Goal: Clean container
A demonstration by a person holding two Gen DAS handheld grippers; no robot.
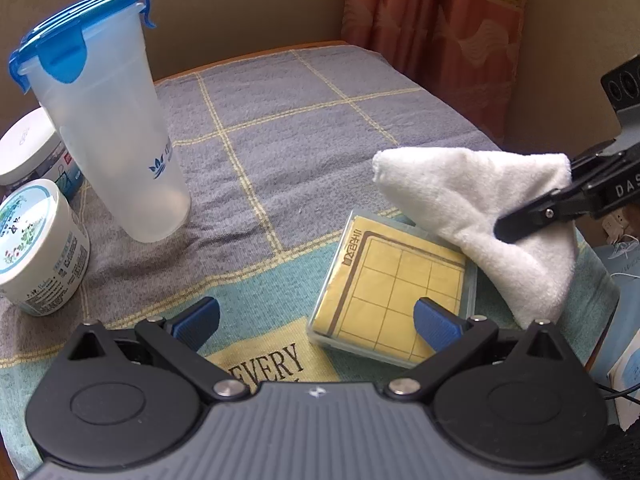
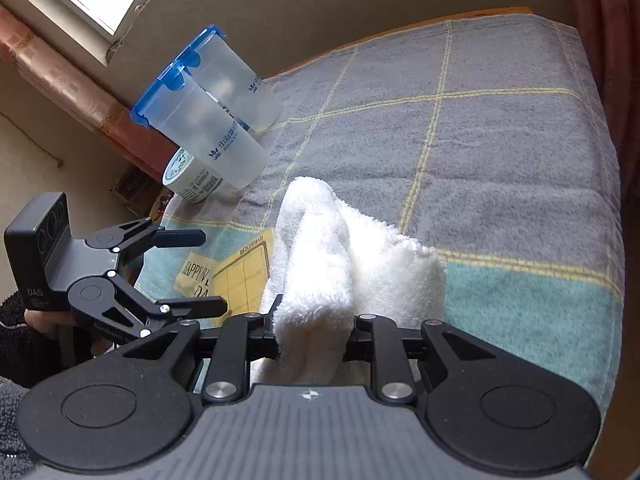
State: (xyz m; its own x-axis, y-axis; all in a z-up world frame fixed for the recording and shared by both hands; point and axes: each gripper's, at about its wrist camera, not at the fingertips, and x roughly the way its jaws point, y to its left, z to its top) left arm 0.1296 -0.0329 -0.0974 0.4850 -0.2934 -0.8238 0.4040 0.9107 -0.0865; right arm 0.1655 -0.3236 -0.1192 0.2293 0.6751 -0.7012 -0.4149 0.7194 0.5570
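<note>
A flat clear box point(image 1: 384, 292) with a yellow grid card inside lies on the towel-covered table, just ahead of my left gripper point(image 1: 316, 322). That gripper is open with nothing between its blue pads point(image 1: 196, 320). My right gripper point(image 2: 316, 322) is shut on a folded white cloth point(image 2: 352, 248). The cloth point(image 1: 480, 208) hangs over the box's right edge, with the right gripper point(image 1: 536, 200) coming in from the right. A tall translucent container point(image 1: 108, 128) with a blue clip lid stands upright at the left. In the right wrist view, two such containers point(image 2: 208, 140) stand side by side, and the left gripper point(image 2: 208, 272) is beside the box point(image 2: 244, 276).
Two white jars point(image 1: 36, 248) stand at the table's left edge beside the tall container. A grey and teal checked towel point(image 1: 304, 128) covers the table point(image 1: 320, 45). A wall and a pink curtain point(image 1: 436, 24) close off the far side. A person's dark sleeve point(image 2: 16, 324) shows at the lower left.
</note>
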